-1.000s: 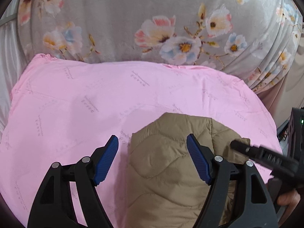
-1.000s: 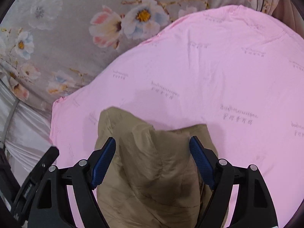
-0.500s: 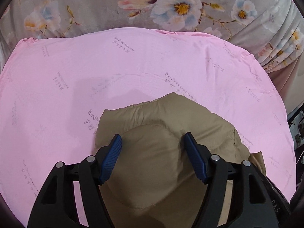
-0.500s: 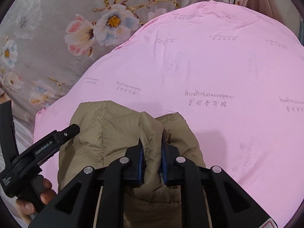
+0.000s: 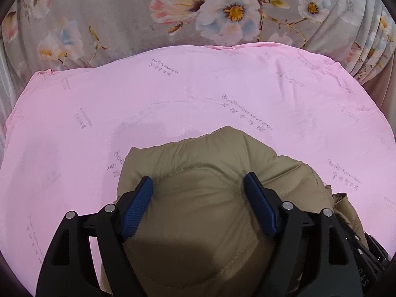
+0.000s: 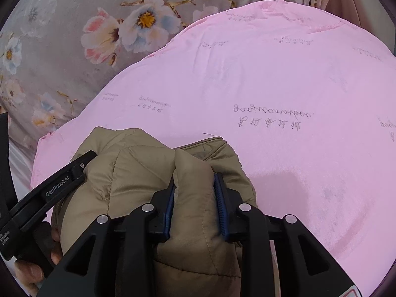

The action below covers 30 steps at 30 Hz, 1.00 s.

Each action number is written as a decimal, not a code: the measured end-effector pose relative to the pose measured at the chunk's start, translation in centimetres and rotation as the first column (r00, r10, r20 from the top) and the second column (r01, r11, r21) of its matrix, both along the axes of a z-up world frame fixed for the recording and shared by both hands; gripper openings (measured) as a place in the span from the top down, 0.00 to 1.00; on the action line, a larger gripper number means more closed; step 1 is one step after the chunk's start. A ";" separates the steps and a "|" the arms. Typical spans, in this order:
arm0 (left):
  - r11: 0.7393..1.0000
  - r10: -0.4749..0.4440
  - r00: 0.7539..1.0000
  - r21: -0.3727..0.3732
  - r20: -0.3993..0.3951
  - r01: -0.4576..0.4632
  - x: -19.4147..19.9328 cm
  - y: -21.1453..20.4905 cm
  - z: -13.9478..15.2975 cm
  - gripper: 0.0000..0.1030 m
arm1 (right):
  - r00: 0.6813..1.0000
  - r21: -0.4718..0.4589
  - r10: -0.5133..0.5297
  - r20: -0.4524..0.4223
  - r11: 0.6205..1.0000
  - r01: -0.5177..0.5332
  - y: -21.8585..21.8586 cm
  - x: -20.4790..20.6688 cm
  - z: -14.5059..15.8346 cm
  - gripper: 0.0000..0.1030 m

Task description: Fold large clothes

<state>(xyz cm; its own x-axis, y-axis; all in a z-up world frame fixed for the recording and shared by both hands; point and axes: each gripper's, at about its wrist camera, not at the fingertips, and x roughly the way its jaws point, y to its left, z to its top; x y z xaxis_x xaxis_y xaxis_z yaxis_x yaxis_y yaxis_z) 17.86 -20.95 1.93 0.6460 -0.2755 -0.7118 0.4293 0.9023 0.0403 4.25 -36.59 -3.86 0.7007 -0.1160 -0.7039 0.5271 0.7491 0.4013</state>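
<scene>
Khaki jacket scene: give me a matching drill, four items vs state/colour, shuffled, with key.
Items:
1. quilted jacket
2. bed cover
3. left gripper
4. right gripper

States:
A. pink, printed with script
B. jaws closed on a raised fold of fabric
C. khaki, bunched up on the cover
D. jaws wide, pads either side of a padded bulge

Pairs: 1-C, 2-A, 3-D, 4-B. The right gripper's jaws have just been easing open a little, with the fold between the pads. The left's have just widened.
</scene>
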 end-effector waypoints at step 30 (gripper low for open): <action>0.999 -0.031 0.998 -0.020 0.058 0.032 -5.6 4.8 2.3 0.26 | 0.995 -0.198 0.020 0.094 0.980 -0.001 2.8 -7.9 7.0 0.70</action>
